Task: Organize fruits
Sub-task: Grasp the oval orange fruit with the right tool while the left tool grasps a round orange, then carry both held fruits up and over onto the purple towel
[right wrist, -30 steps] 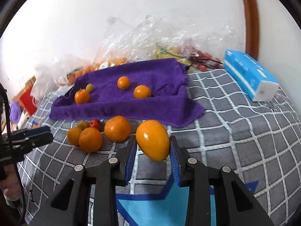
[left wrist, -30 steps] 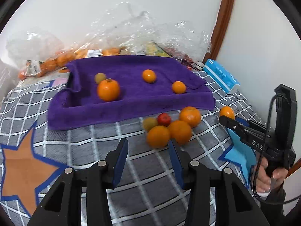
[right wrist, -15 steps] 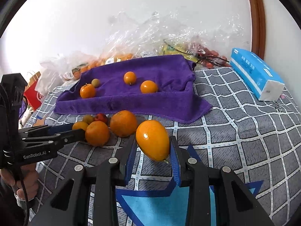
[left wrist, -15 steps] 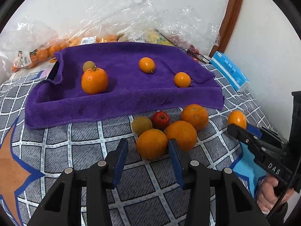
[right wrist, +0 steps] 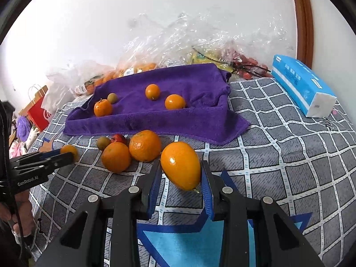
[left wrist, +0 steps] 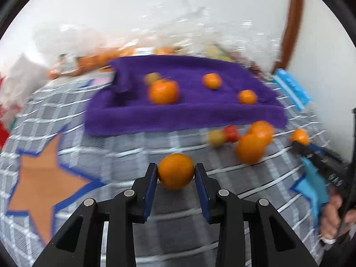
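My left gripper (left wrist: 175, 171) has its jaws closing, and both blue pads touch a round orange (left wrist: 175, 170) held just over the checked cover; this view is motion-blurred. My right gripper (right wrist: 180, 166) is shut on an egg-shaped orange-yellow fruit (right wrist: 180, 164) above the cover. A purple towel (right wrist: 155, 124) laid over a tray carries several small fruits. In front of it lie two oranges (right wrist: 115, 156) (right wrist: 144, 144), a red fruit (right wrist: 119, 138) and a greenish one (right wrist: 102, 142). The right wrist view also shows the left gripper (right wrist: 64, 155) at the left edge.
A blue tissue pack (right wrist: 302, 84) lies at the right near the wall. Clear plastic bags of fruit (right wrist: 178, 44) are heaped behind the towel. A red paper bag (right wrist: 37, 111) stands at the far left. The cover (right wrist: 289, 155) right of my right gripper is bare.
My left gripper has closed around the nearest orange of the pile and carried it away to the left of the other fruit. The right gripper keeps its fruit and has not moved.
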Demonstrator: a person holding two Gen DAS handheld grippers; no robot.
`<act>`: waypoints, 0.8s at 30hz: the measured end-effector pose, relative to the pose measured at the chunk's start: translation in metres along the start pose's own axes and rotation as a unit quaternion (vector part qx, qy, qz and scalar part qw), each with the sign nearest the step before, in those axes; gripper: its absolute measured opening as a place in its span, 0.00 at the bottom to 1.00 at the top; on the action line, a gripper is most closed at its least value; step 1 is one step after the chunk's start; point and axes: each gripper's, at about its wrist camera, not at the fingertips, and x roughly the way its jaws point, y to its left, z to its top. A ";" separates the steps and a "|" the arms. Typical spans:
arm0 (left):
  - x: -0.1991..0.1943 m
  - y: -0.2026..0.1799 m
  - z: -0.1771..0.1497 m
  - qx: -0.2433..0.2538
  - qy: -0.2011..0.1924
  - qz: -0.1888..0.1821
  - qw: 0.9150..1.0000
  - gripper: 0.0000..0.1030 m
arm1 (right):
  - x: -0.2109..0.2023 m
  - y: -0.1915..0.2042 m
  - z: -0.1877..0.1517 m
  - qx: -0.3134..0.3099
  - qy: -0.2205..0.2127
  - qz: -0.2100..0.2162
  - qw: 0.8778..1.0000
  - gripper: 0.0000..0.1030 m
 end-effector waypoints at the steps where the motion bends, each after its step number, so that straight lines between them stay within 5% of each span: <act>1: 0.000 0.007 -0.004 -0.005 0.004 0.010 1.000 0.32 | 0.000 0.001 0.000 -0.002 -0.001 0.000 1.000 0.33; 11: 0.010 0.015 -0.008 -0.015 0.004 -0.002 1.000 0.31 | -0.002 0.000 0.000 0.002 -0.004 0.006 1.000 0.33; 24: 0.006 0.040 -0.011 -0.085 -0.018 -0.080 0.993 0.31 | 0.000 0.005 0.000 -0.008 -0.001 0.017 1.000 0.33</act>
